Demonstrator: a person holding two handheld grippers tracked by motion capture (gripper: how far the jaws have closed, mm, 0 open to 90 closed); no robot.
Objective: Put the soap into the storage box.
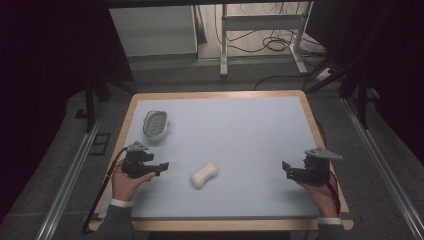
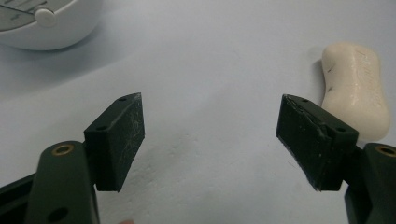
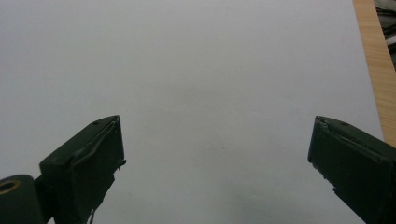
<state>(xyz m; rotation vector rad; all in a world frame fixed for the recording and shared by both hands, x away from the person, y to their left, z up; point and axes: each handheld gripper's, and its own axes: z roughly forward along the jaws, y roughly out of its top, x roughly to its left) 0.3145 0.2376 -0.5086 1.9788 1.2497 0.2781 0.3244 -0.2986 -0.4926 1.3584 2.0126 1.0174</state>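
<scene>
High view: cream waisted soap bar (image 1: 204,174) lies on pale blue worktop (image 1: 240,135), just right of left gripper (image 1: 161,167), apart from it. Left gripper w/ jaws wide open, empty. Right gripper (image 1: 286,169) jaws wide open too, nothing btwn. White oval soap dish (image 1: 155,124) farther back-left.

This is a lab or test room set up for recording. A wooden table (image 1: 220,94) topped with a pale blue mat (image 1: 240,135) stands on grey carpet between 2 metal rails (image 1: 70,175). At 12 o'clock, loose cables (image 1: 272,45) trail under a white-framed desk (image 1: 260,22). Dark curtains (image 1: 45,50) hang at 9 and 3 o'clock.
</scene>
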